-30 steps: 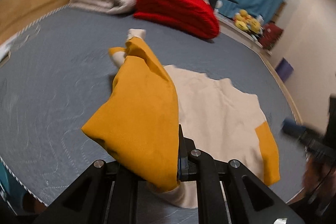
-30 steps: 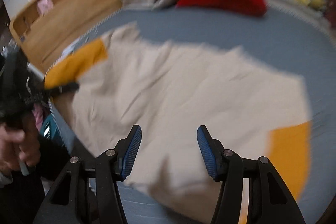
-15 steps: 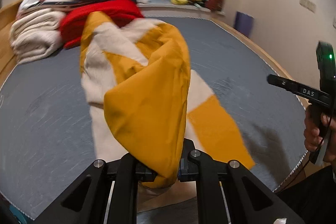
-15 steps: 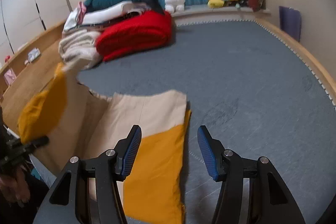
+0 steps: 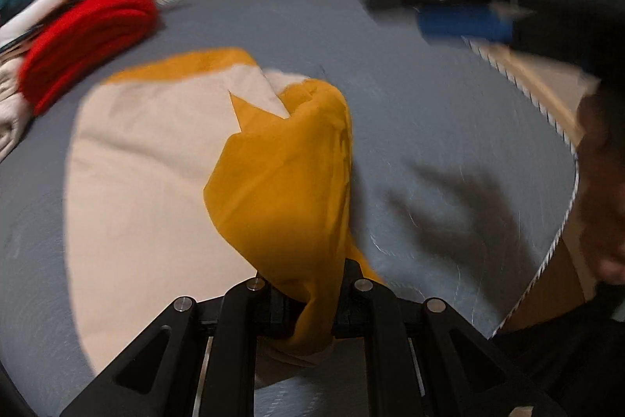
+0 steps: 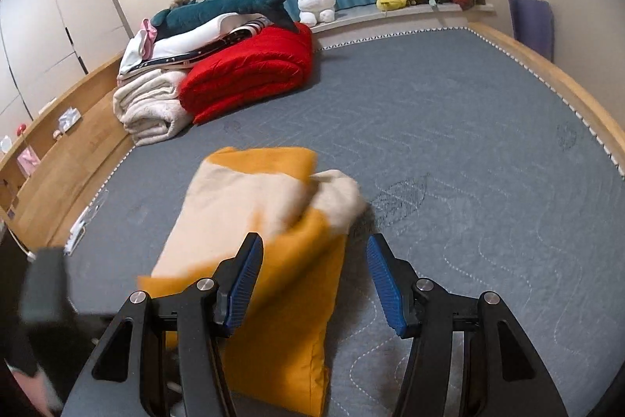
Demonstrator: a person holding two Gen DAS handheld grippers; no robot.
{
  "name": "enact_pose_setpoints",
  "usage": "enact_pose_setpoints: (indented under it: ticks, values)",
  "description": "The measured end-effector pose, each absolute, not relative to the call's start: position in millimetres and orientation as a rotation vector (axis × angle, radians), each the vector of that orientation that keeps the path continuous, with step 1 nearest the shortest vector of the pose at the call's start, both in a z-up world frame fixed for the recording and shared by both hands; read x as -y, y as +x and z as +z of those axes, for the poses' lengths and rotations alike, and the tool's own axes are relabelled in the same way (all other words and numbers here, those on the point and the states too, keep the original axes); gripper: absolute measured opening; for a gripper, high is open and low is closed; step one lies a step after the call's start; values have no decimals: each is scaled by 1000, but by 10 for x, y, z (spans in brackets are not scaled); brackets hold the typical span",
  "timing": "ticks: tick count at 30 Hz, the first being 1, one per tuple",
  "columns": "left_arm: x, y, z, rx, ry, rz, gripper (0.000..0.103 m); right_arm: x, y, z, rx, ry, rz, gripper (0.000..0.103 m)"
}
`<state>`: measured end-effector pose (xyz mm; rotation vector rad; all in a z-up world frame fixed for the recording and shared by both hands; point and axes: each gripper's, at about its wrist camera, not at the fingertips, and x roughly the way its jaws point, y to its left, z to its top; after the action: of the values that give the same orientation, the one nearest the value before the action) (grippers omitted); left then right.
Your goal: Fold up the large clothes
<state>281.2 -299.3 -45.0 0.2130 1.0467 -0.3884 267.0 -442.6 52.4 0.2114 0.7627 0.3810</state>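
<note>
Gripping a bunched fold of the cream and mustard-yellow cloth garment (image 5: pixel 281 182), our left gripper (image 5: pixel 308 303) has its jaws clamped on the yellow fabric. We hold our right gripper (image 6: pixel 312 284) with its blue-padded fingers (image 6: pixel 384 284) apart, nothing between them. The garment lies partly folded on the grey quilted mattress (image 6: pixel 468 127), toward its near edge. A folded red blanket (image 6: pixel 250 73) sits near the far left corner.
</note>
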Motion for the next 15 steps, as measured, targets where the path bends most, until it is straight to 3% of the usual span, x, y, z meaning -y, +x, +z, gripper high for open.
enact_pose_setpoints:
  ticks: [3,8,15]
  values:
    - [3031,2829,-656,-1110,194,-384,21,4481,2670,471,-779,248,397,57]
    - [2765,2590,-332,-1053,102,-482,54,4418,2733,323,-842,298,432,57]
    - [1947,2184,148,-933,68,-437,58,4062,2859,38,-986,306,517,57]
